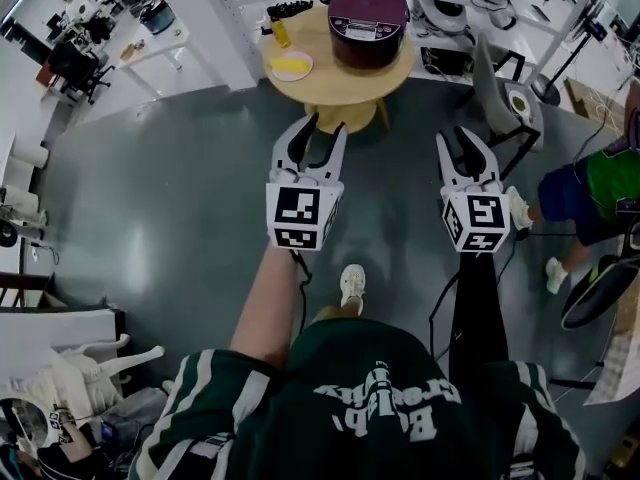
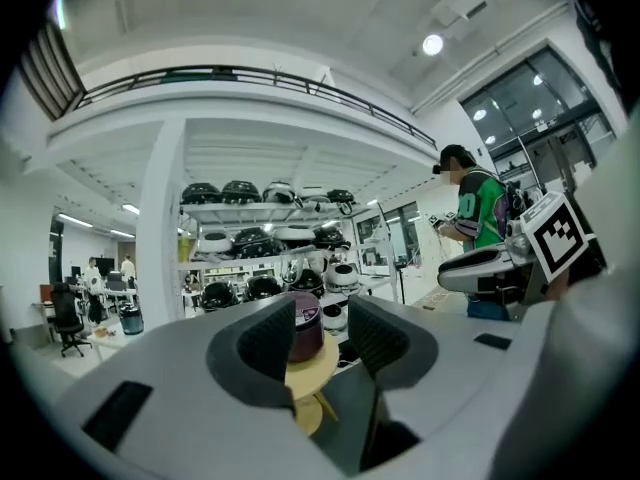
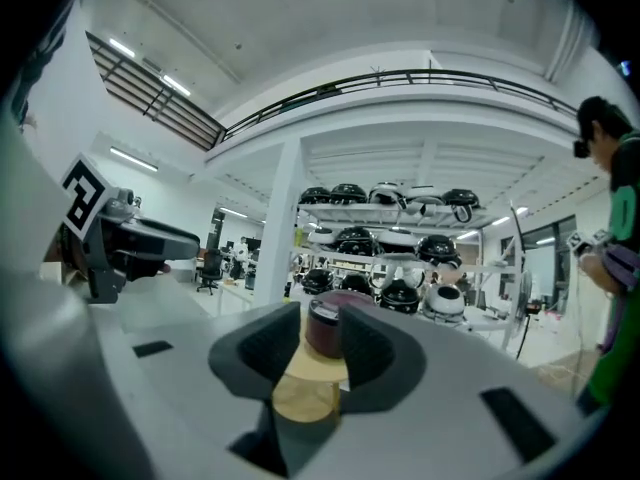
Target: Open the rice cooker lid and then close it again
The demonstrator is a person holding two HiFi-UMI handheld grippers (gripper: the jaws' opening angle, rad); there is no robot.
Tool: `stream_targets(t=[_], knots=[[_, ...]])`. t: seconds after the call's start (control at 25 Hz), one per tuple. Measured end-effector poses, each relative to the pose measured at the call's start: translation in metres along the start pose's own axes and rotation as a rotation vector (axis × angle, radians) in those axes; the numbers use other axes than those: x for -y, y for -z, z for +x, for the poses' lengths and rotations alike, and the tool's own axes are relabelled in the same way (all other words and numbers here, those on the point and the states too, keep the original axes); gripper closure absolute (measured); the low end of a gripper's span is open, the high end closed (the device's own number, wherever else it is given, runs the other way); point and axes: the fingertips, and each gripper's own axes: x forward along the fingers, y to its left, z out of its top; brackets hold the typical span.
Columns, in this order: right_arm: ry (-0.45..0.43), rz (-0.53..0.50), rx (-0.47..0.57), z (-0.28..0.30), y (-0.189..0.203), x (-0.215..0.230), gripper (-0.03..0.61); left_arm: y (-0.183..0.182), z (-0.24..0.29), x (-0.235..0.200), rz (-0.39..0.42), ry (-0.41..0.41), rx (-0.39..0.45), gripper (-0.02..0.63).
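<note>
A maroon rice cooker (image 1: 368, 23) with its lid down stands on a round wooden table (image 1: 335, 90) ahead of me. It shows small and far off between the jaws in the left gripper view (image 2: 306, 330) and in the right gripper view (image 3: 325, 326). My left gripper (image 1: 326, 128) is held out level over the grey floor, well short of the table, open with nothing between its fingers (image 2: 268, 340). My right gripper (image 1: 457, 140) is beside it, also open and empty, its pads (image 3: 268, 346) apart.
On the table lie a yellow plate (image 1: 291, 65), a yellow bottle (image 1: 281, 31) and a black object (image 1: 290, 10). Shelves of rice cookers (image 2: 262, 238) stand behind, a white pillar (image 2: 160, 238) to the left. A person in green (image 1: 600, 183) and a fan stand (image 1: 512, 100) are at the right.
</note>
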Motion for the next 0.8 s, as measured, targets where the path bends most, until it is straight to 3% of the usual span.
stream_targets(t=[0.16,0.28,0.8], knots=[[-0.002,-0.006,-0.009,0.041,-0.003,-0.004,0.454,-0.006,0.027,-0.03,-0.007,-0.004,0.033,0.457],[0.002,-0.006,-0.013,0.065,-0.005,-0.005,0.451,-0.012,0.044,-0.046,-0.026,0.002,0.056,0.416],[0.009,-0.015,0.002,0.138,-0.017,0.02,0.446,-0.012,0.111,-0.076,-0.051,0.035,0.02,0.431]])
